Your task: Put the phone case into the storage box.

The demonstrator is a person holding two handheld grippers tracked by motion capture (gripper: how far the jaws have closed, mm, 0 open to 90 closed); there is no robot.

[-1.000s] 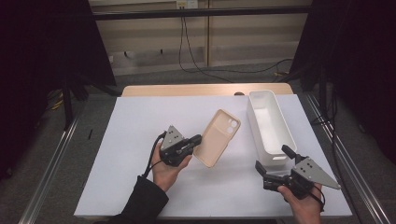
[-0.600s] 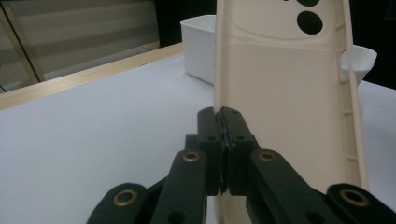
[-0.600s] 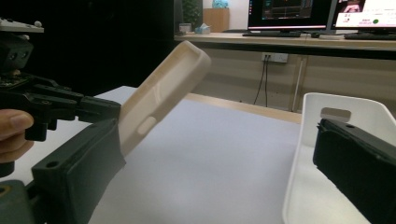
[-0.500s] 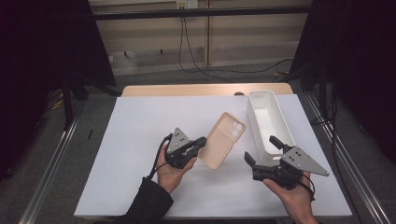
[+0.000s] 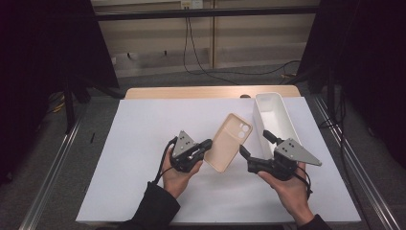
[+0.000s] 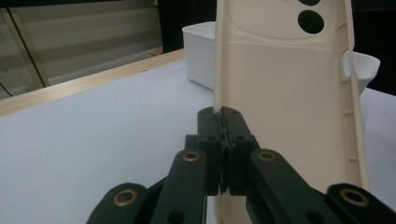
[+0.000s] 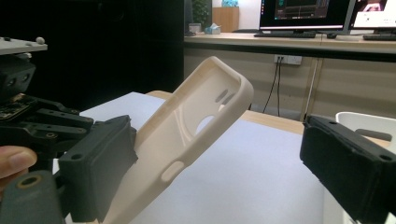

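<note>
Our left tool (image 5: pixel 207 143) is clamped tight on one long edge of the beige phone case (image 5: pixel 230 147), and we see in the left gripper view how the two black jaws meet flat on the thin rim, so the phone case (image 6: pixel 285 93) stands up from them with its camera holes at the far end. We go from largest to smallest: the table (image 5: pixel 143 124), covered in white, carries a white rectangular bin (image 5: pixel 273 117) at its far right, and the case hangs in the air above the middle of the white surface, just left of that bin and touching neither. We judge it is held by the rim and tilted this way so that its open side and free long edge face the other hand, ready to be taken or steadied. Our right tool (image 5: pixel 254 146) stands wide, its jaws having just been closing a little, and in the right gripper view the phone case (image 7: pixel 196 126) lies between the two pads without either pressing on it, though the left-hand pad sits very near its lower edge. Our left hand (image 5: pixel 176 173) cups its tool from below with the palm up and the forearm coming in from the near edge, pointing the jaws to the right and slightly away. Our right hand (image 5: pixel 286 184) holds its tool level, aimed leftward at the case.
</note>
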